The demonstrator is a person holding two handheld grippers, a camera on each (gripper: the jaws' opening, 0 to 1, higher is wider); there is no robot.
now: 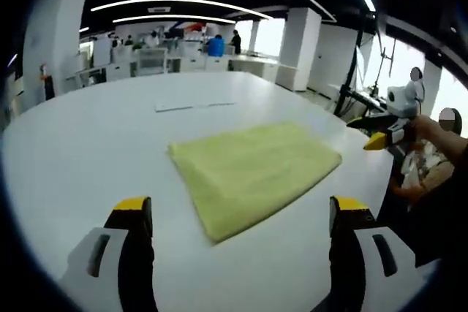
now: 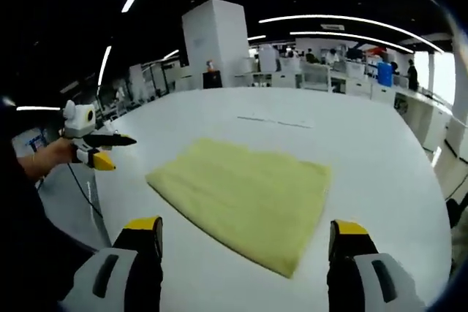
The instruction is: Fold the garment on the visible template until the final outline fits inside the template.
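Yellow garment (image 1: 252, 177) lies folded flat in a rectangle mid-surface (image 1: 88, 144), nearer my edge, touching neither claw. My left claw (image 1: 241, 217) is spread apart, holding nothing, above the near edge. My right claw (image 2: 245, 235) is likewise apart and holds nothing. Faint template lines (image 1: 191, 105) lie beyond the garment.

The garment (image 1: 252, 173) lying ahead of the left gripper's jaws is a soft, matt yellow-green cloth with a fine fuzzy texture, like a towel or fleece. The table (image 1: 95, 144) under it looks smooth and white, with a faint sheen from the ceiling lamps. The jaws of the left gripper (image 1: 241, 228) and the right gripper (image 2: 247, 250) look like hard plastic, black with yellow tips and slightly glossy white housings.
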